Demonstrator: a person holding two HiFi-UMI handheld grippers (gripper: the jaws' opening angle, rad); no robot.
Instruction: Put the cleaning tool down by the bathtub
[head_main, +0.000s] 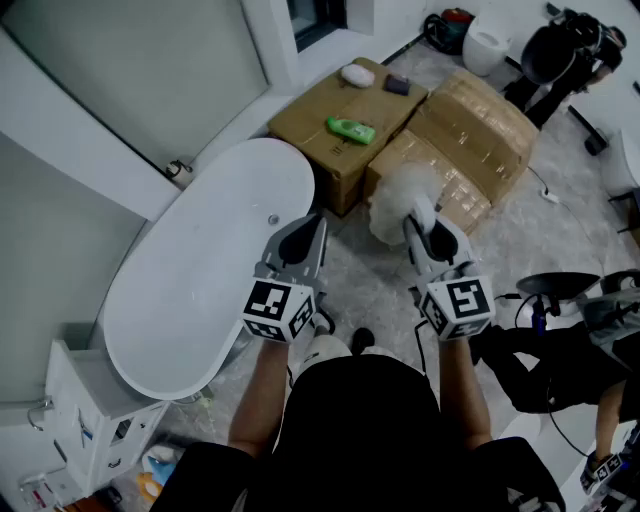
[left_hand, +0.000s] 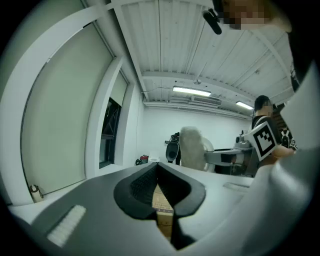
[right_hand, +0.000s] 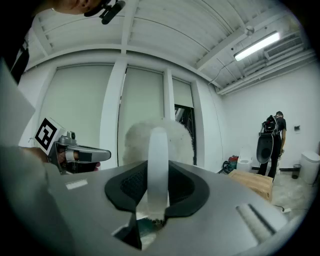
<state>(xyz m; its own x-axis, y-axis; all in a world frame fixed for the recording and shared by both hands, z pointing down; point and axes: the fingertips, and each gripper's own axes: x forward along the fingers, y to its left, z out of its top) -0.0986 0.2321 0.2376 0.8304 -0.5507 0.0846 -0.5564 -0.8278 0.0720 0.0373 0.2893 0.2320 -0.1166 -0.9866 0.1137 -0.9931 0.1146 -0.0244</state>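
Your right gripper (head_main: 421, 214) is clamped on the brush (head_main: 398, 198). In the right gripper view the jaws press on its white handle (right_hand: 158, 160) from both sides, and the fluffy white head (right_hand: 142, 140) sticks out past the tips. You hold the brush in the air, over the grey floor (head_main: 372, 290) and in front of the near cardboard box (head_main: 470, 135). It is to the right of the bathtub (head_main: 150, 330) and not touching it. Your left gripper (head_main: 303, 228) is narrow: its pads (left_hand: 142, 186) meet at the tips with nothing between them, and only a sliver of cardboard shows through the gap lower down. In the head view it hangs just beside the bathtub's right rim, left of the right gripper and level with it. A second cardboard box (head_main: 320, 125) stands at the far end of the bathtub, with a green bottle (head_main: 350, 129), a white lump (head_main: 357, 73) and a small purple thing (head_main: 397, 84) on top. A toilet (head_main: 487, 45) and a person (head_main: 570, 50) are far right.
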